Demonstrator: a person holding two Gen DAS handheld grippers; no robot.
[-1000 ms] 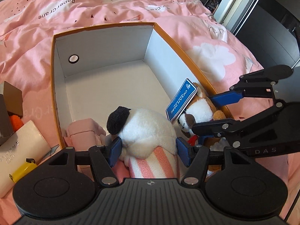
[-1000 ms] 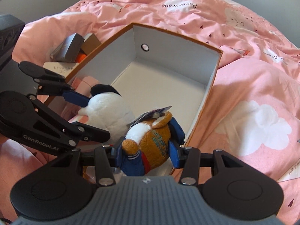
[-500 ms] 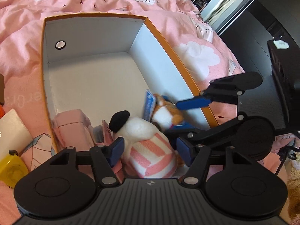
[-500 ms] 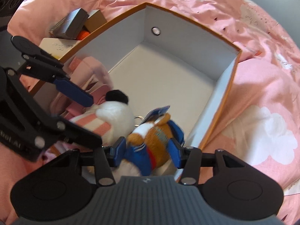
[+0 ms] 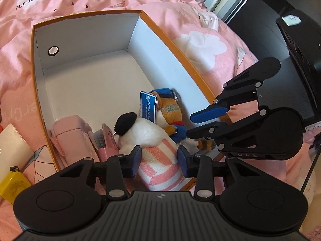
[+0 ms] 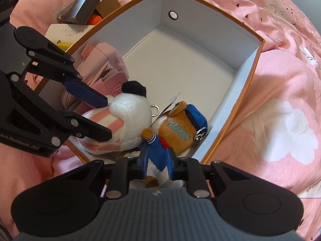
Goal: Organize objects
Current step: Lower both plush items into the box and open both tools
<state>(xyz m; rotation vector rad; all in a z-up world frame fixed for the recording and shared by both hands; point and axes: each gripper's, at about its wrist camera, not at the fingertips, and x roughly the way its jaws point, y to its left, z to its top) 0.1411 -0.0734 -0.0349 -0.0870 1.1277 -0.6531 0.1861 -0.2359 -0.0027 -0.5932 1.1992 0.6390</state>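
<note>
Orange-rimmed box (image 5: 192, 66) on pink bed quilt (image 5: 200, 44), white inside. Near end of box: left claw (image 5: 158, 161), jaws just closing, grips white plush (image 5: 148, 138) by its pink-striped body; long axis runs away from claw, black cap at far end. Beside it, right claw (image 6: 157, 163), jaws just closing, pinches blue sleeve of brown plush (image 6: 176, 130). Pink pouch (image 5: 68, 136) in near left corner of box. Far half of box bare.

Both tools (image 5: 158, 161) (image 6: 156, 165) clamped (downward-angled)
</note>
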